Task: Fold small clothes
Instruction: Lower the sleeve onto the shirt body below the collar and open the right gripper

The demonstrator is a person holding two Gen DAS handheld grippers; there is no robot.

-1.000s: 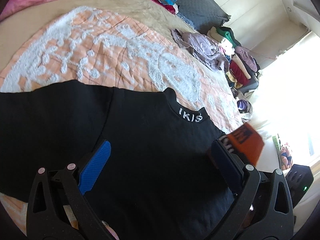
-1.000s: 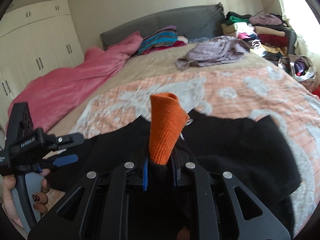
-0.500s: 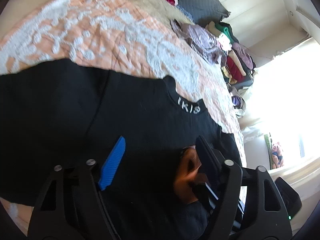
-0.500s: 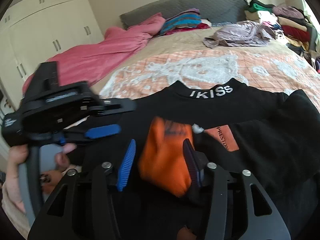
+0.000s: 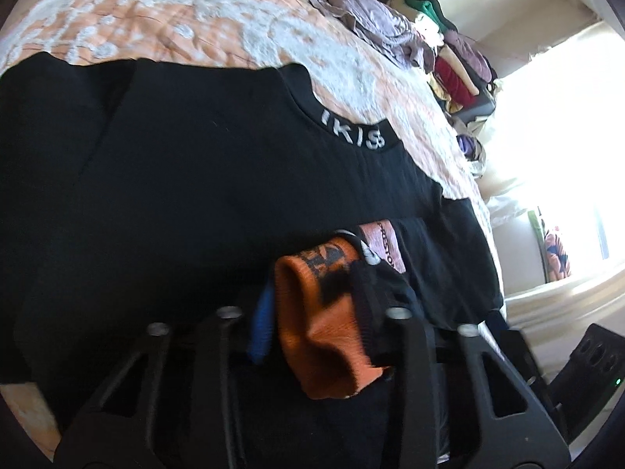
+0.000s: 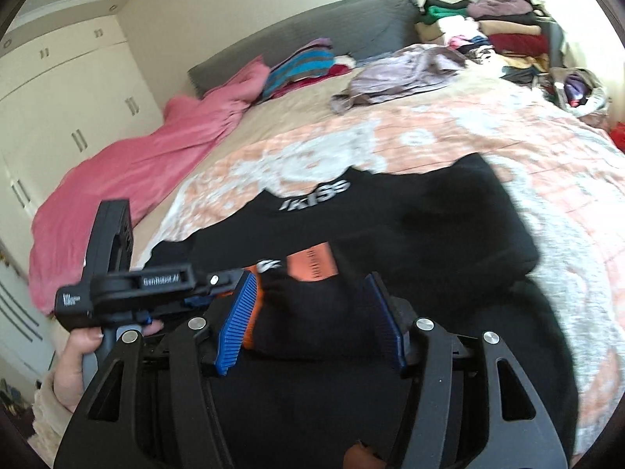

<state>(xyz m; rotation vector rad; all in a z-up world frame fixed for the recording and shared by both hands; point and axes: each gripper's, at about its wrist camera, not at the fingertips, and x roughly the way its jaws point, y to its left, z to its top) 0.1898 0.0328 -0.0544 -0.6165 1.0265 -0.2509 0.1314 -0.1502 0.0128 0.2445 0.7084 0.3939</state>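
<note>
Orange cuff [image 5: 324, 336], end of the black sweater [image 5: 195, 195]: lies between the fingers of the left tool [image 5: 312, 312], whose jaws are closing and pinching it.
Right tool [image 6: 312, 316]: jaws opening, spread either side of a black fold just ahead, pads off the cloth.
Sweater: spread on the bed quilt [image 6: 429, 144] beyond both tools, collar farthest.
Risk: a shallow pinch may let the cuff slip; a deep one could drag lower layers and bunch the fold.
</note>
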